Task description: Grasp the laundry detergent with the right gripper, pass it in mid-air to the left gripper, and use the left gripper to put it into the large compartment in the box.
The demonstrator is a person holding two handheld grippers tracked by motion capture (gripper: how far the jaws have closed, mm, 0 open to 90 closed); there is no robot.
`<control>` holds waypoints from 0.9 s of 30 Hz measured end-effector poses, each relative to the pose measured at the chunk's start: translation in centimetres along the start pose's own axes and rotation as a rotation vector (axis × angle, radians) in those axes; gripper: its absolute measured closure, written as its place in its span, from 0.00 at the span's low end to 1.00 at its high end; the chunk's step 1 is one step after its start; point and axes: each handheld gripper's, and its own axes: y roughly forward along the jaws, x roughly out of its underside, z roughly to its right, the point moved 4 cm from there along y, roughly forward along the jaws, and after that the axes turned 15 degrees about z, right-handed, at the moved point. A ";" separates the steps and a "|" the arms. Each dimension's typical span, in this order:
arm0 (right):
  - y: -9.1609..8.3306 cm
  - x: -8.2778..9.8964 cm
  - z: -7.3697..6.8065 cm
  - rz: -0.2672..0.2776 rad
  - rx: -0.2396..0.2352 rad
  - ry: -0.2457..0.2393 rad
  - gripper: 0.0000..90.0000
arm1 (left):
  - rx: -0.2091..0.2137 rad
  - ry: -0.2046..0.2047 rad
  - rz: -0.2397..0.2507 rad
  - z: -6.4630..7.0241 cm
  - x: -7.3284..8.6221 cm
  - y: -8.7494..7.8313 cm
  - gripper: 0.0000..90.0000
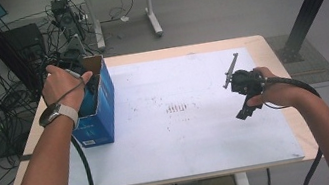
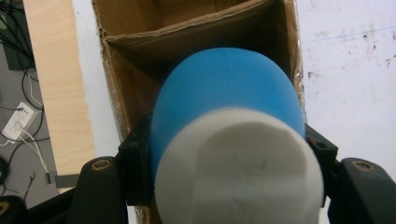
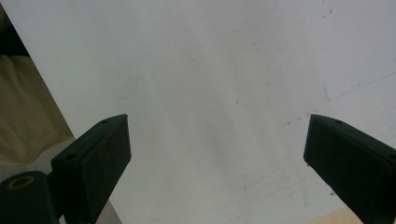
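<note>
Step in hand, by the look of it: lowering a blue and white bottle point(image 2: 229, 140) into the open cardboard box point(image 2: 140, 28) at the left edge of the table point(image 1: 267, 50); seen from the left gripper view, blue rounded body pointing down into the brown interior, white end nearest the camera; box standing upright on the white sheet point(image 1: 185, 139), blue outside, flaps open at the top.

Left gripper point(image 2: 229, 154): fingers point(image 2: 135, 163) clamped on either side of the bottle, black pads pressed against the blue body just where blue meets white; closed as far as the bottle's width allows, nothing else between them; in the high view, left hand point(image 1: 62, 84) poised right over the box mouth, gripper largely hidden behind hand and box wall.

Right gripper point(image 1: 244, 94): held above the right part of the white sheet, well apart from the box; fingers point(image 3: 93, 154) spread wide in the right gripper view, bare sheet between them, nothing held or touched.

Next move, judged from this: bottle kept in line with the compartment and clear of the inner cardboard divider, eased further down until seated, then fingers parted and drawn straight up; likely snag the bottle's shoulder catching the torn cardboard rim; whether the bottle already rests on the box floor cannot be told.
</note>
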 end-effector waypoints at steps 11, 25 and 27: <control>0.1 0.3 0.0 -0.006 -0.002 0.004 0.08 | 0.004 0.003 -0.009 -0.1 0.4 0.9 0.42; 0.1 0.4 0.0 -0.006 -0.004 0.009 0.08 | 0.011 0.001 -0.016 -0.2 0.9 1.8 0.42; 0.2 0.4 0.0 -0.006 -0.004 0.007 0.08 | 0.011 0.001 -0.018 -0.2 1.0 1.9 0.42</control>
